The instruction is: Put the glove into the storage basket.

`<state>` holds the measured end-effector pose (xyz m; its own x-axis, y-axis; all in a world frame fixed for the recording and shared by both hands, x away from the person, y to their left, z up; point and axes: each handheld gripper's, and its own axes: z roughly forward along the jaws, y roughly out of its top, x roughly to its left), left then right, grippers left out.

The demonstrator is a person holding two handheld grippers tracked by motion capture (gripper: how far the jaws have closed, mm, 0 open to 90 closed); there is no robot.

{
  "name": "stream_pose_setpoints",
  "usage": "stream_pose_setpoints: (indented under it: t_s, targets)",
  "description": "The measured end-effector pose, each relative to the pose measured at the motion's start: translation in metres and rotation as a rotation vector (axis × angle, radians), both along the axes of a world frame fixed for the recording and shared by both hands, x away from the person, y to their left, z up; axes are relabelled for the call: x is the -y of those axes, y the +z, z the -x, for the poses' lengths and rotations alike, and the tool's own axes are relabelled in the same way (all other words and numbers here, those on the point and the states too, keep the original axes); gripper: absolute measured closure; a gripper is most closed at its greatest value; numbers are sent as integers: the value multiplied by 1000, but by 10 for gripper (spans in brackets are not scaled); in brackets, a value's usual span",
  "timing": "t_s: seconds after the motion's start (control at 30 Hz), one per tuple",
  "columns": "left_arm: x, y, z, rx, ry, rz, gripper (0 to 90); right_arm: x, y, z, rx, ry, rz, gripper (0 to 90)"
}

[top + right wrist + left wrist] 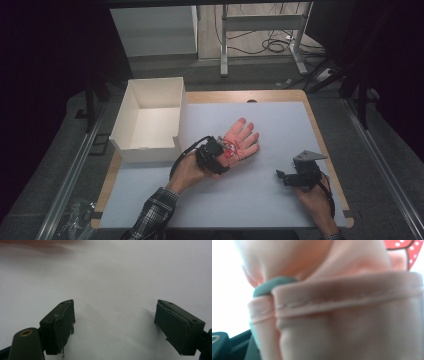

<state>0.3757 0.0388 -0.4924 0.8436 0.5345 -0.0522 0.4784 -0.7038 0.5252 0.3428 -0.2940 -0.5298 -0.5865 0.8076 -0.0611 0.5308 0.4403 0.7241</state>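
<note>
Fingers: our L gripper (pixel 226 151) clamped on pink glove (pixel 242 140) cuff | R gripper (pixel 281 175) wide, nothing between, resting on white mat (pixel 280 125)

A glove (pixel 241 140) lies flat near the middle of the table (pixel 280 200), fingers pointing toward the far edge. The left gripper (pixel 223 151) sits at its cuff, on the near side. An open box (pixel 150 120) stands at the far left corner, left of the glove. The right gripper (pixel 281 175) rests toward the near right corner, well apart from the glove.
</note>
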Motion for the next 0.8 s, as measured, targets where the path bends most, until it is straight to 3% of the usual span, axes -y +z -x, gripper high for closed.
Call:
stream_pose_setpoints:
  t_s: [0.4,0.8]
  targets:
    - [4,27,-13,23,42,-1,418,0,0,0,-2,-2,-2,169]
    - [-3,61,-32,50,135,21,413,0,0,0,-1,-2,-4,168]
